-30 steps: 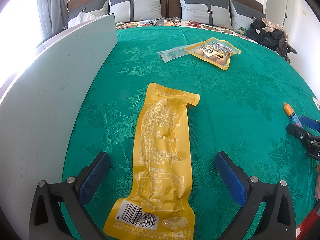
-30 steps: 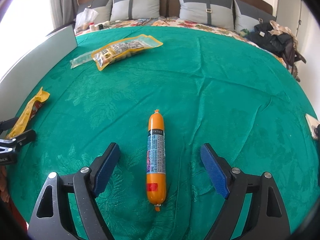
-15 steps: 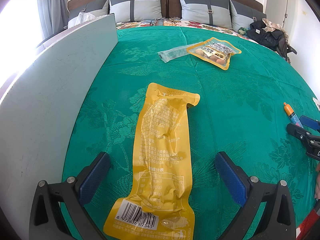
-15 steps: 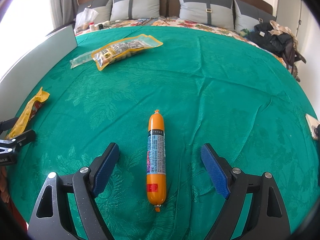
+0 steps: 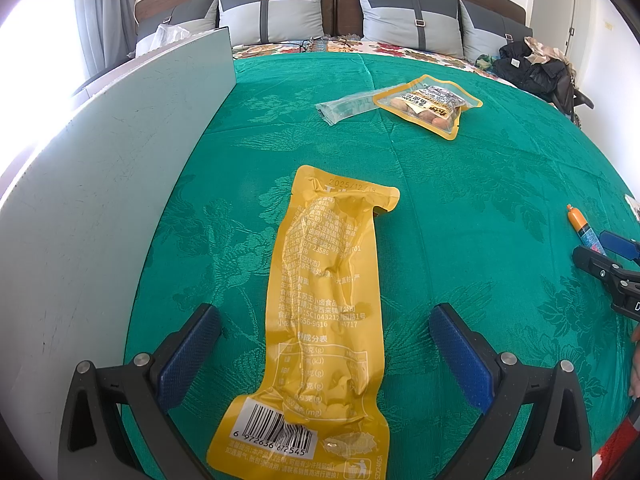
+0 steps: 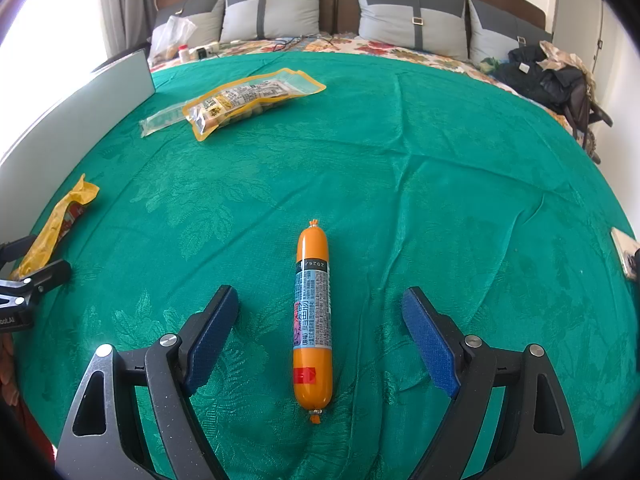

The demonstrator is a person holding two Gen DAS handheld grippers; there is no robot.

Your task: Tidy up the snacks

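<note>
A long yellow snack pouch [image 5: 326, 320] lies printed side up on the green bedspread [image 5: 460, 184], running between the fingers of my left gripper [image 5: 326, 320], which stands open around it without touching. An orange sausage stick [image 6: 313, 316] lies lengthwise between the blue pads of my right gripper [image 6: 320, 310], also open and clear of it. Farther back lie a yellow-edged clear snack bag [image 5: 430, 104] [image 6: 248, 98] and a clear wrapper [image 5: 346, 106] beside it. Each gripper shows at the edge of the other's view.
A tall grey board [image 5: 92, 184] stands along the left edge of the bedspread. Grey pillows [image 6: 412, 20] line the headboard. Dark clothes [image 6: 548, 76] are piled at the far right. A small flat thing [image 6: 626, 252] lies at the right edge.
</note>
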